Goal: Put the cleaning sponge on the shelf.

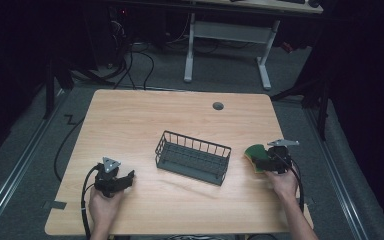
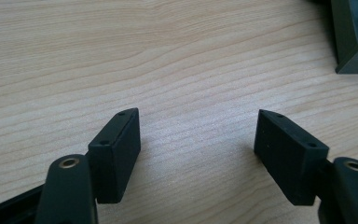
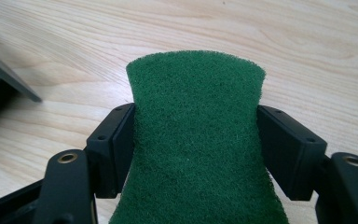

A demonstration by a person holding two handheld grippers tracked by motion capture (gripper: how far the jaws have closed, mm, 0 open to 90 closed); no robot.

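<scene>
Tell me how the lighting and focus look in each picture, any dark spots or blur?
High view: the table is evenly lit, the room around it nearly black, and the basket looks slightly soft. Left gripper view: bright wood, grain sharp farther off, soft shadows under the left gripper. Right gripper view: the sponge fibres are crisp between the right gripper pads; no glare.

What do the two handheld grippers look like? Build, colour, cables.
Both are black. The left gripper and right gripper each carry a grey three-cornered plate on top and trail a black cable. Jaws end in blocky black pads with small screw holes; brass-coloured rivets sit on the finger links. No sleeves on the forearms.
</scene>
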